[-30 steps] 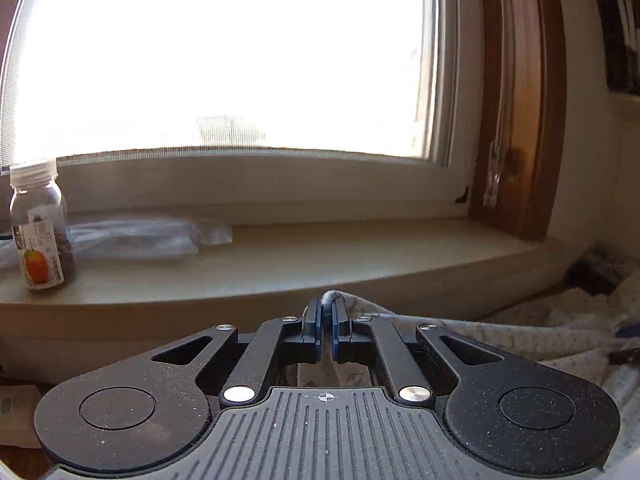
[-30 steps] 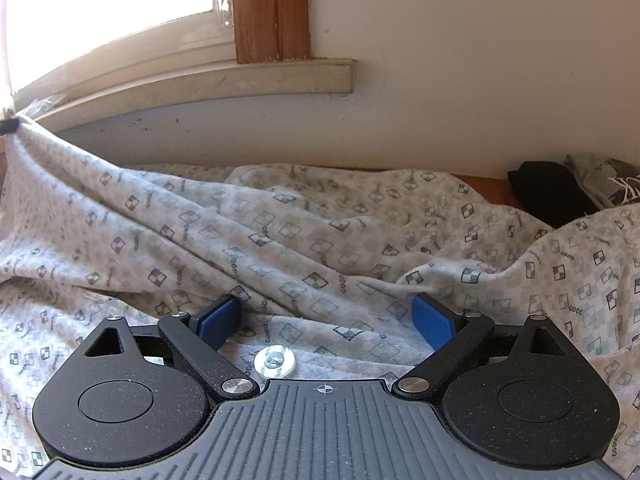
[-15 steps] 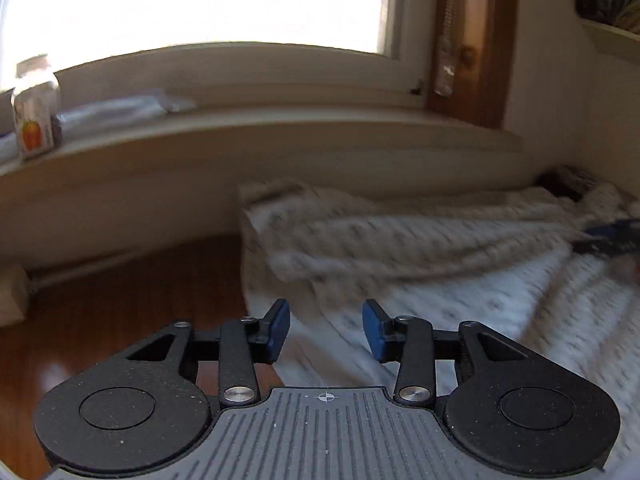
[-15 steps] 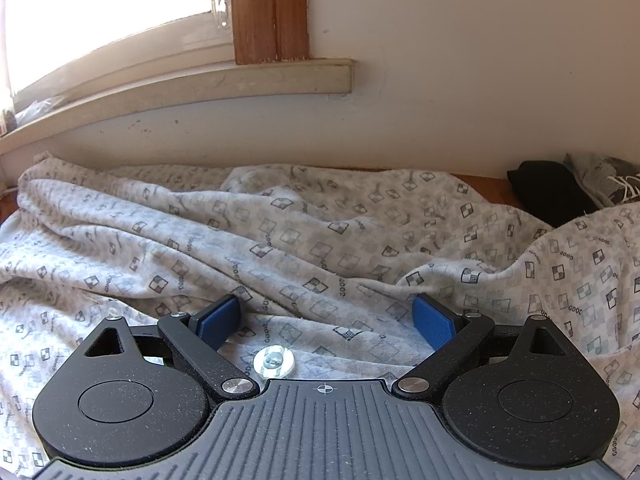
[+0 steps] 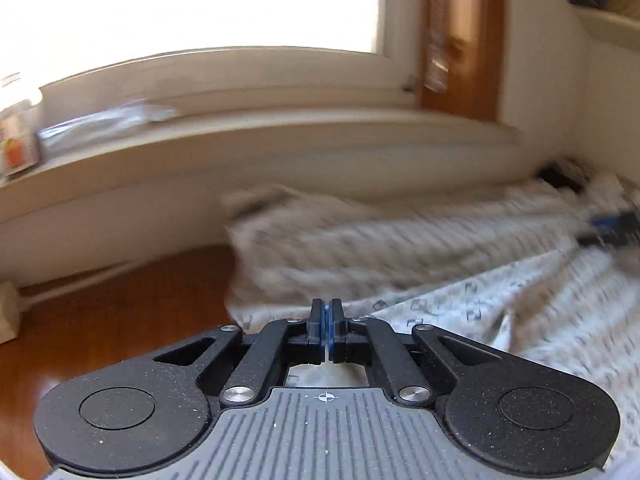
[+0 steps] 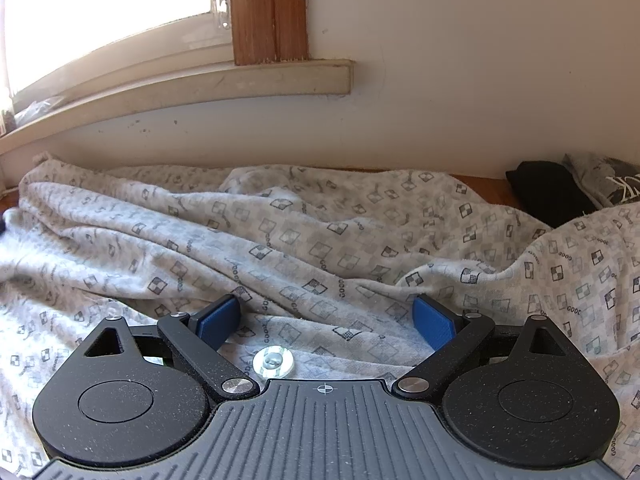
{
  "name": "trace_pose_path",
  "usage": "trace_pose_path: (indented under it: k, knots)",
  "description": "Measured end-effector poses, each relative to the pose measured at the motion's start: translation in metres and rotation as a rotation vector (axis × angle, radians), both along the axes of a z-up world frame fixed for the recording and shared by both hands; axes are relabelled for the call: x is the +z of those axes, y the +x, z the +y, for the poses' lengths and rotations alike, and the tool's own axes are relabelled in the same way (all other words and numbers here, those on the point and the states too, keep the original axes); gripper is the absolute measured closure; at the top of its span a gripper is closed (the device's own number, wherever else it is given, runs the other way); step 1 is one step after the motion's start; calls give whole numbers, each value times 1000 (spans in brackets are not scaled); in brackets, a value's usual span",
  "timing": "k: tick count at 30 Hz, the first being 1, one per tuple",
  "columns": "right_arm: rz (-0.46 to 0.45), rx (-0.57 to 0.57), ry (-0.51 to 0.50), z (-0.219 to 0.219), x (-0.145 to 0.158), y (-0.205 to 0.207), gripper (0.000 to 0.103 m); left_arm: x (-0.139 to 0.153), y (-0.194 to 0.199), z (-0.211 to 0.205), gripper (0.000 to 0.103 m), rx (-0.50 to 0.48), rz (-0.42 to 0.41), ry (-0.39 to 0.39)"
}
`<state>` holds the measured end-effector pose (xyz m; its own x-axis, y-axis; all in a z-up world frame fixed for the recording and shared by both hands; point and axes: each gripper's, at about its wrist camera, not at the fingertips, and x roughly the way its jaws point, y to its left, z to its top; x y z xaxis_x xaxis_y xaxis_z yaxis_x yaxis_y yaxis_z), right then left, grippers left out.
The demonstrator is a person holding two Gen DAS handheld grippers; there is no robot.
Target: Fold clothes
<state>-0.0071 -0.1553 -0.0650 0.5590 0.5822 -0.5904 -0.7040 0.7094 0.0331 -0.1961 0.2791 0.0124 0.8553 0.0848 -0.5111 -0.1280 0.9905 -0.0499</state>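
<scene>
The garment (image 6: 304,248) is off-white, printed all over with small grey and black checkered squares and tiny dark lettering, and a clear round button (image 6: 273,361) sits on it at 6 o'clock in the right wrist view. Both grippers have black bodies, grey ribbed bases and blue pads (image 6: 432,322). At 3 o'clock lies a black cloth (image 6: 548,192), at 12 o'clock a reddish-brown wooden frame (image 6: 270,12) on a white wall, and the floor (image 5: 120,300) is glossy orange-brown.

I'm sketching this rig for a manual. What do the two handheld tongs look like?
Both match. The left tongs and right tongs have speckled matte black linkage arms with silver pivot screws, blue pads on the fingers, two round black housings with inset discs, and a ribbed grey centre plate marked with a small crosshair. No cables, hands or sleeves show.
</scene>
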Motion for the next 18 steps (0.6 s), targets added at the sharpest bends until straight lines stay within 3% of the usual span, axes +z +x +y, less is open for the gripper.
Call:
trace_pose_path:
  k: [4,5,8,12,16,18]
  knots:
    - [3,2,6,0,1,0,10,-2,4,6,98,5,38,5]
    - [4,5,6,-1,1,0,10,-2,4,4,91,18,48,22]
    - [9,18,3,0,1,1,6,5,4,-5,56,61,23,69]
    - [10,22,-9,2,1,0,6,25,13,-30,34,3,-68,69]
    - [20,23,-7,2,1,2,6,33,39,-70,30,-134,-119,18]
    - [24,24,-7,2,0,2,6,29,57,-93,28,-200,-110,37]
